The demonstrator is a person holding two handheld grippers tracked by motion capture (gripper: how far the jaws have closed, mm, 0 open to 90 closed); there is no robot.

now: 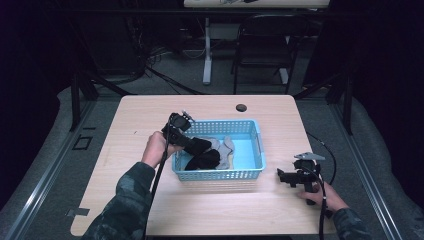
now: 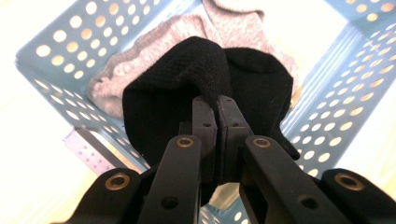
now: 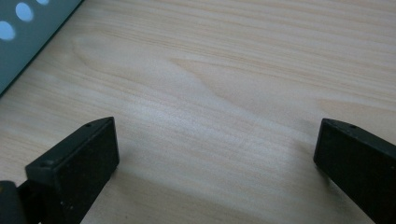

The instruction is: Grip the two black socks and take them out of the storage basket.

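Left gripper (image 2: 218, 105) pinching black sock (image 2: 187, 79) over basket (image 1: 250, 127), grey sock (image 2: 233, 23) beneath. Right gripper (image 3: 215, 154) jaws wide, above bare table (image 3: 224, 70), right of basket.

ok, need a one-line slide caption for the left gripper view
Left gripper shut on a black sock, above a grey sock in the blue basket.

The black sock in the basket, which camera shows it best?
The left gripper view: the black sock is close up, pinched in the left tongs, over grey socks. The high view shows it small and dark in the blue basket.
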